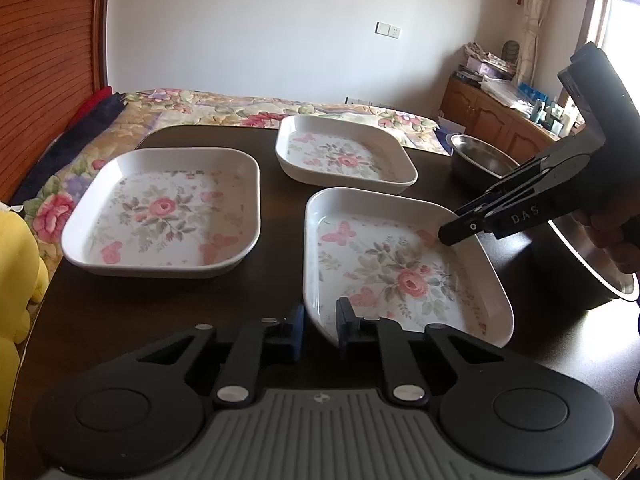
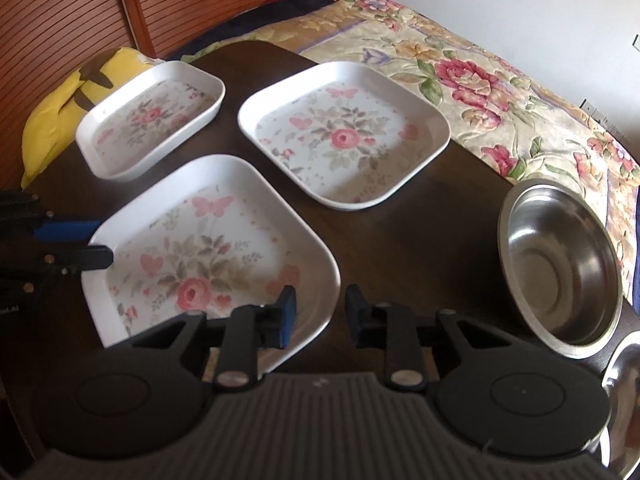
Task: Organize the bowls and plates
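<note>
While the left gripper (image 1: 320,330) straddles the near corner of the closest plate (image 1: 404,268), its jaws stand narrow with the white rim between them, one pad outside the wall and one inside; whether the pads already press on the rim cannot be told. On the opposite side the right gripper (image 2: 320,316) sits over that same plate's edge, jaws likewise narrow, the rim between its pads, a firm pinch not clear either. This plate, square with a rose and butterfly print, rests on the dark table (image 1: 280,200). Two matching plates lie farther off, well apart from each other: one (image 1: 164,212) toward the yellow plush toy (image 2: 64,112), one (image 1: 344,152) toward the flowered bedspread (image 2: 500,92). Beside the right gripper sits a steel bowl (image 2: 560,268), and a second steel bowl (image 2: 624,392) shows at the picture's edge.
</note>
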Available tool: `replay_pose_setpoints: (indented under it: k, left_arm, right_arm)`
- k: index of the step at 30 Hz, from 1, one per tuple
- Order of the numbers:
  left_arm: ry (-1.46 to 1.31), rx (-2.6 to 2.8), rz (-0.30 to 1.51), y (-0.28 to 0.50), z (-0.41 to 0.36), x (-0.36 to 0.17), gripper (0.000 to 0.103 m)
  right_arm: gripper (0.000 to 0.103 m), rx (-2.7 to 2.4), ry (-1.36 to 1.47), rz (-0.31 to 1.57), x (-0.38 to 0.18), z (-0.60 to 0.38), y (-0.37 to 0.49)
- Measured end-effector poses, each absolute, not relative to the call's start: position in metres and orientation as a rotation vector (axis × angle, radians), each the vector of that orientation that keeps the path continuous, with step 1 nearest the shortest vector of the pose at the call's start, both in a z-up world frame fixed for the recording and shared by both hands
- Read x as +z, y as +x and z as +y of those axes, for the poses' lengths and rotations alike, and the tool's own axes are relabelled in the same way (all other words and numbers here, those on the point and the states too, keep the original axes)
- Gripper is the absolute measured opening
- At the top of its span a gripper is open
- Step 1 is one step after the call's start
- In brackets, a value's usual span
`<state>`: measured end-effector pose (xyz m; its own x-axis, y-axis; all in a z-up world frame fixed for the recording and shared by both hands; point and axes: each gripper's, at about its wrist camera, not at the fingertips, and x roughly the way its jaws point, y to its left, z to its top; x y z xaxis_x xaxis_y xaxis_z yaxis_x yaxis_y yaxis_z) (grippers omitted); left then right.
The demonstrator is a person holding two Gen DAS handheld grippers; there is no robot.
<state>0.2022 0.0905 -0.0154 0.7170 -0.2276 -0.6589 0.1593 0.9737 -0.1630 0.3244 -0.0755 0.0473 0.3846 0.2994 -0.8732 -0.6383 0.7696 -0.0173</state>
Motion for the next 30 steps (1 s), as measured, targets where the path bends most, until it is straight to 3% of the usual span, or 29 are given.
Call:
replay_pose_setpoints:
  k: [8,30]
  left_arm:
    - [-0.134,-0.201,0.727,0.199,0.096,-0.016,0.036]
    - [-0.126,-0.206,0.614,0.161,0.096,0.011,0.03]
  right_arm:
    - [0.011,0.618,-0.363,1.026,0.047,-0.073,0.326]
    - [0.007,0.611,-0.241,0.895,0.082,-0.082,0.3]
